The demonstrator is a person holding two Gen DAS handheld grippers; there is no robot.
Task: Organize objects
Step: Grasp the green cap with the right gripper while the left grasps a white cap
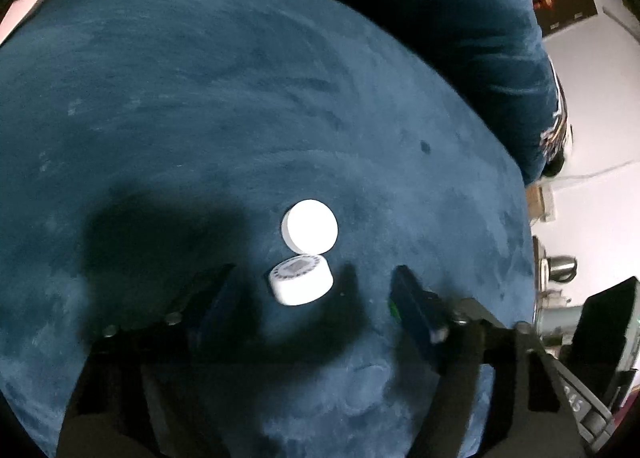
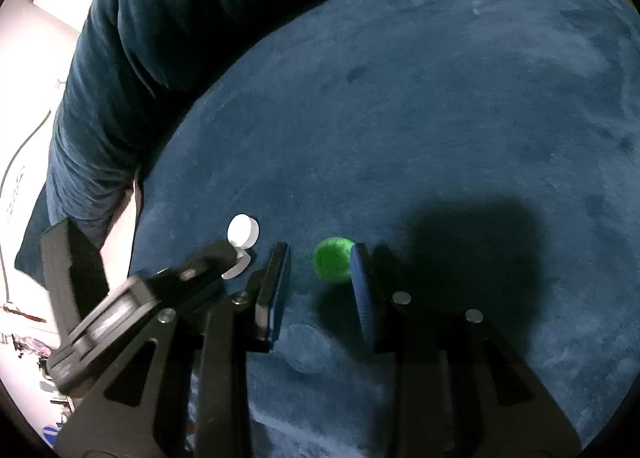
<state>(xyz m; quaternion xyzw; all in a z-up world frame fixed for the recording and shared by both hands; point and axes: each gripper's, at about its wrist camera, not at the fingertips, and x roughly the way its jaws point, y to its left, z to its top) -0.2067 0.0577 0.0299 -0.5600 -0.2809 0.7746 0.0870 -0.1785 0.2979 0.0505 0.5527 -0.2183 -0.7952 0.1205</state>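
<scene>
Fabric of a plush dark blue seat cushion (image 1: 248, 98) fills both views, with a bulkier roll of the same dark blue fabric (image 2: 132, 58) rising behind it.

In the left wrist view, a small round white plastic case (image 1: 300, 284) sits on the cushion. Its hinged white lid (image 1: 310, 226) is flipped up and stands nearly on edge at the far rim. The open base shows a greyish inside ringed with small dark marks, too small to read. The left tool (image 1: 314, 270) points steeply down at the case. Its two blue-padded fingers (image 1: 412, 298) stand apart, one on each side of the case, with bare cushion showing between each pad and the white wall, so neither touches it. A metal kettle (image 1: 562, 268) stands in the room beyond the cushion's right edge.

In the right wrist view, a small fuzzy green pom-pom ball (image 2: 332, 260) lies on the cushion between the fingers of the right tool (image 2: 320, 248), near their tips. The ball rests against the pad on the right of the picture, while a strip of cushion shows between it and the other pad. The tool is therefore narrowly apart, not clamped. The ball is slightly blurred. To its left, the white case with its raised lid shows just past the tip of the left tool's black finger.
</scene>
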